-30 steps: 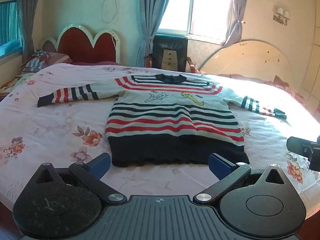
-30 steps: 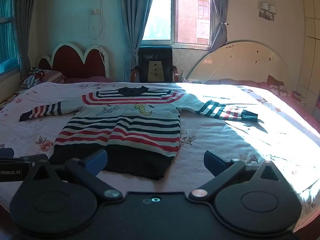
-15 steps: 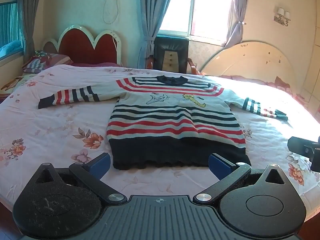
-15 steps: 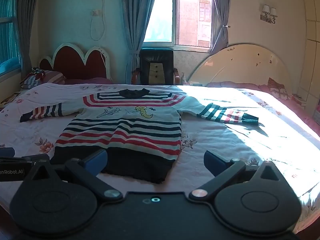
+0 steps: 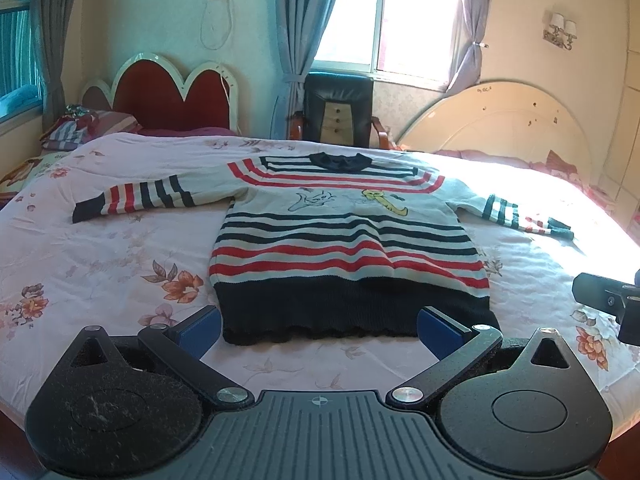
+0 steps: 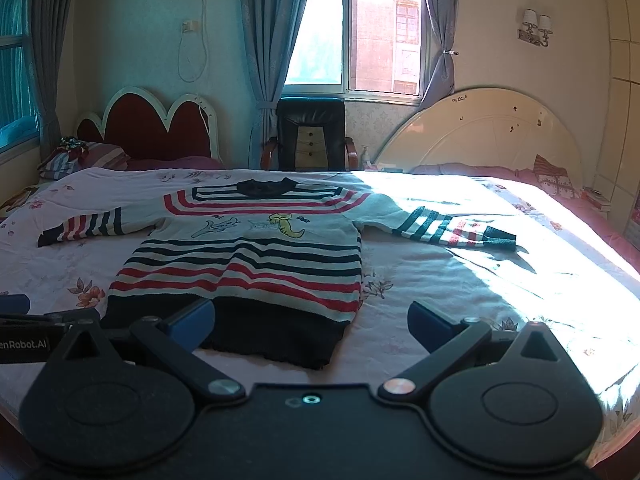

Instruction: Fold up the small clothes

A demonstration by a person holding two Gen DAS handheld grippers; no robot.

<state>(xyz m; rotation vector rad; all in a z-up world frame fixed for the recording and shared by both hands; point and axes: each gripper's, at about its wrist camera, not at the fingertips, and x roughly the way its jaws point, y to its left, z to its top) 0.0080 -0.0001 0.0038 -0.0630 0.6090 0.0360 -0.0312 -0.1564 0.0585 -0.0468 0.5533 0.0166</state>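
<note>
A small striped sweater lies flat, front up, on the floral bedsheet, both sleeves spread out to the sides and its dark hem nearest me. My left gripper hovers open just short of the hem, its blue pads wide apart and empty. In the right wrist view my right gripper is open too, held over the hem's right corner, nothing between its fingers. The other gripper's body shows at the right edge of the left view.
The bed fills the view; strong sunlight falls on its right half. Behind stand a red headboard, a black chair, a cream round headboard and pillows at the far left.
Both cameras have tilted or drifted slightly, so the sweater sits a little lower in view. Both grippers stay open and the sweater has not moved.
</note>
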